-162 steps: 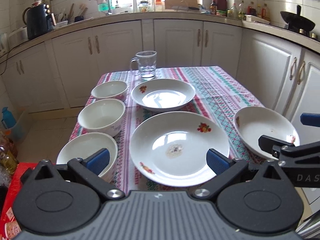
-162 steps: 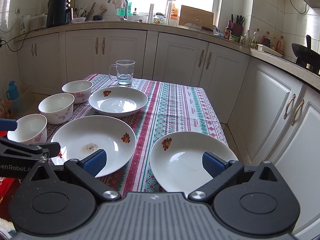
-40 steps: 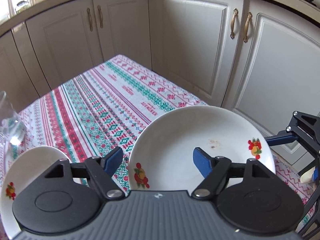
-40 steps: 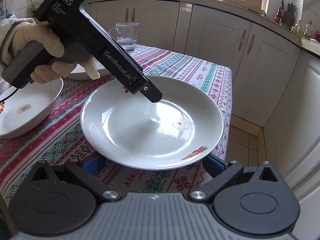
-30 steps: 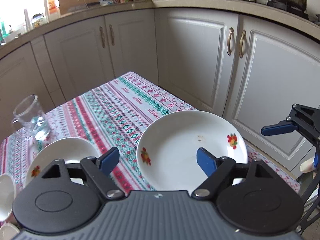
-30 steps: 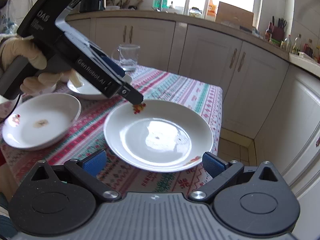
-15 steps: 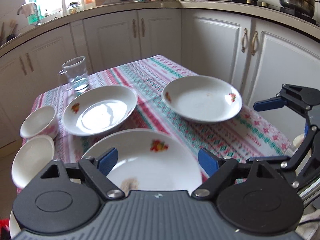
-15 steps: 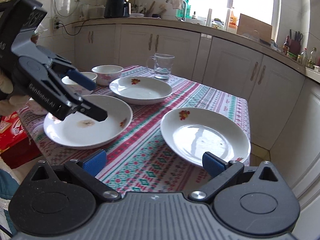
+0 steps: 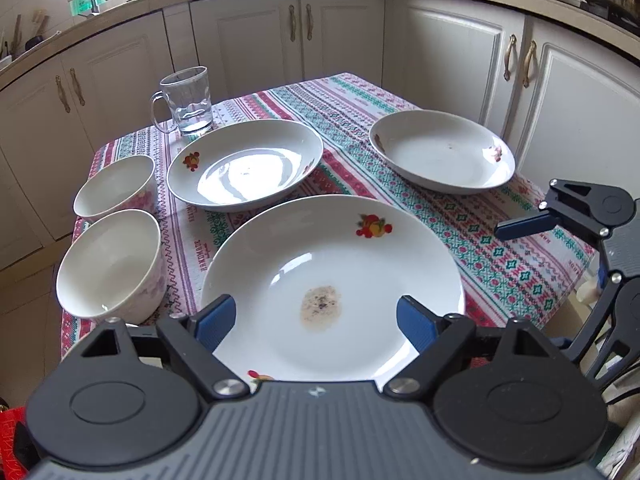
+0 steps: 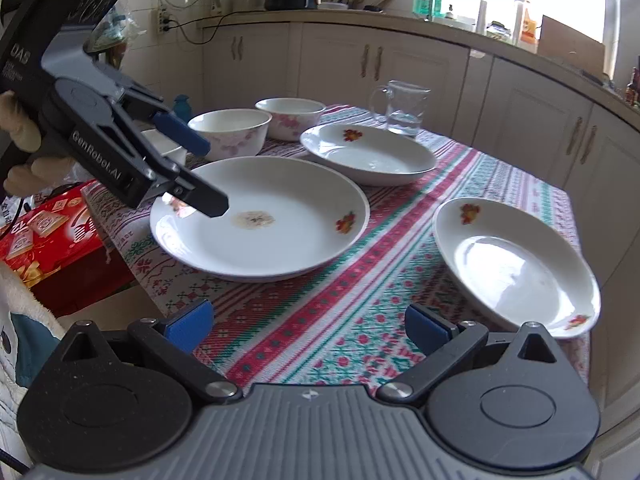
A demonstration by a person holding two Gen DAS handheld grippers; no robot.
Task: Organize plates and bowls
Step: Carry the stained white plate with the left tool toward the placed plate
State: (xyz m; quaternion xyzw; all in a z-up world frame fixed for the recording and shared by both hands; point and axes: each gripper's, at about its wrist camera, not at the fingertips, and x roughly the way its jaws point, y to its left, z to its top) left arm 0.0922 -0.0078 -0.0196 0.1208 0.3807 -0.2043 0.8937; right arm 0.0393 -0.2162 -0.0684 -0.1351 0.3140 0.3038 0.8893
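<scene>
White, shallow large plate (image 9: 332, 276) with fruit motifs and a brownish smear at centre, lying at near edge of striped tablecloth (image 9: 500, 240). Left gripper (image 9: 316, 320) hovering above, jaws spread, gripping nothing. Right gripper (image 10: 308, 324) likewise wide, empty.

bowls (image 9: 110, 264) left, plates (image 9: 332, 280) right — mug (image 9: 188, 100) behind

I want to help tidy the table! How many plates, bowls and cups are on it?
Plates: 3, the big stained one, the one by the mug and the one on the right.
Bowls: 3, two big ones and a third half hidden behind the left gripper.
Glass mugs: 1.
Total: 7.
</scene>
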